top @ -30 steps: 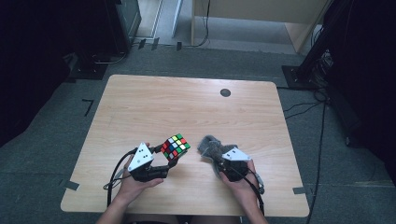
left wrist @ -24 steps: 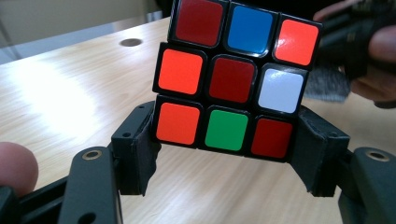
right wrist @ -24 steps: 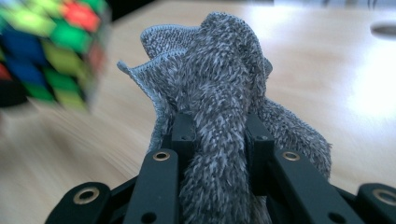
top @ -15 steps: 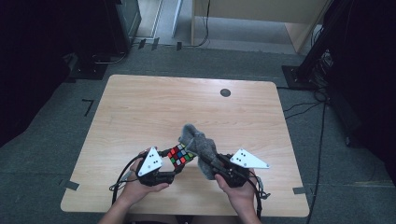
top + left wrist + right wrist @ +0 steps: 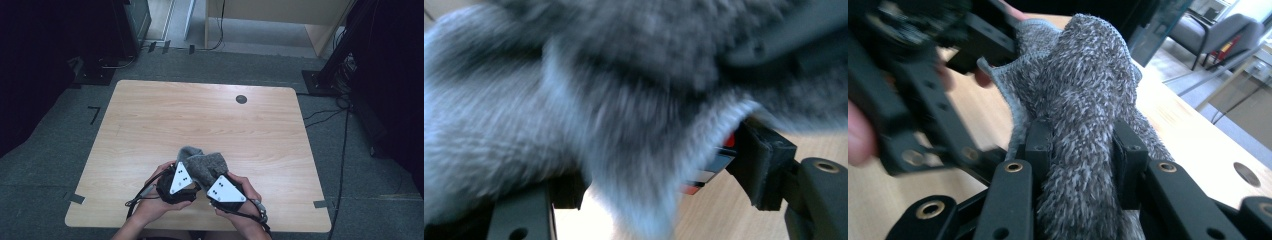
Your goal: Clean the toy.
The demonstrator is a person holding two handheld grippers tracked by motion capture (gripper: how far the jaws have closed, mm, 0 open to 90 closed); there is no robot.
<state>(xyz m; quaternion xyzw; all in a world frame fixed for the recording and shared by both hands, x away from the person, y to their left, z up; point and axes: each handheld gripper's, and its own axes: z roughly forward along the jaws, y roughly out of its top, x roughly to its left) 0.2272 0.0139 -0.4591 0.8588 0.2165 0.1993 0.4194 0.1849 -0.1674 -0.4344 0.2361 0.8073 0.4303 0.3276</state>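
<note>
- The table (image 5: 150,125) is bare ahead; all my work sits at its near edge.
- My right gripper (image 5: 1079,150) pinches the grey cloth (image 5: 1083,90), its jaws just easing a little, bunch running up and away.
- My left gripper (image 5: 659,175) clamps the puzzle cube (image 5: 711,167), directly under that cloth — touching.
</note>
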